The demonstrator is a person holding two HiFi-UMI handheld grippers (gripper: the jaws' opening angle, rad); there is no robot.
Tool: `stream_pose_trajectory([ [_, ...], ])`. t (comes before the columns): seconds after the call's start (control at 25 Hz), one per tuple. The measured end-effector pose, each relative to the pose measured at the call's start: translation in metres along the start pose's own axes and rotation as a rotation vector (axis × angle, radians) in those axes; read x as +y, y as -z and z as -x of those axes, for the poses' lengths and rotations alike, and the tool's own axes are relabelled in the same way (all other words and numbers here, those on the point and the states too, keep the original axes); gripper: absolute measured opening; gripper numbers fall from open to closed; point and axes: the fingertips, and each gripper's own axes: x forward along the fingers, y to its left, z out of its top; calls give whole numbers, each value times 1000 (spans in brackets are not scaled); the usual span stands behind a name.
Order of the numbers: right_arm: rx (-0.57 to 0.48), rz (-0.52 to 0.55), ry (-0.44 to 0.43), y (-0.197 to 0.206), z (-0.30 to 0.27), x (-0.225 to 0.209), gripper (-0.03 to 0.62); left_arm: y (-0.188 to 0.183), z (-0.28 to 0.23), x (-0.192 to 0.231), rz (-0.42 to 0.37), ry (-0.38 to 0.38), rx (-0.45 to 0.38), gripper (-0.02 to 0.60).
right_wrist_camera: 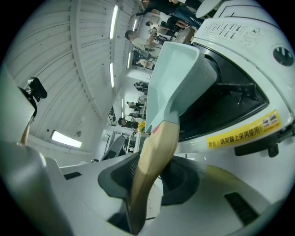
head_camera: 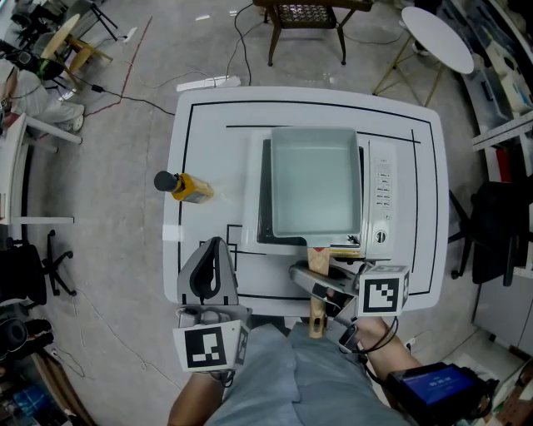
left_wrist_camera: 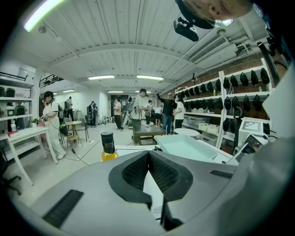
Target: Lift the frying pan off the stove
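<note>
A pale green square frying pan sits on the white induction stove in the middle of the table. Its wooden handle points toward me over the table's front edge. My right gripper is shut on that handle just behind the pan. In the right gripper view the handle fills the gap between both pads of the right gripper, with the pan and the stove beyond. My left gripper rests at the table's front left, shut and empty; in its own view the left gripper has its jaws meeting at the tip.
A yellow bottle with a black cap lies on the white table left of the stove, and shows upright-looking as the bottle ahead of my left gripper. A chair and a round white table stand behind. Cables cross the floor at the left.
</note>
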Motion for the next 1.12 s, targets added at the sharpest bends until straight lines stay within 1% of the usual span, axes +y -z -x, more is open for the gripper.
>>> stream_pose_trajectory([
  [0.64, 1, -43, 32, 4, 3, -14, 95, 0, 2, 2, 0, -2, 0, 17],
  [1.12, 3, -57, 21, 5, 3, -14, 89, -2, 1, 2, 0, -4, 0, 17],
])
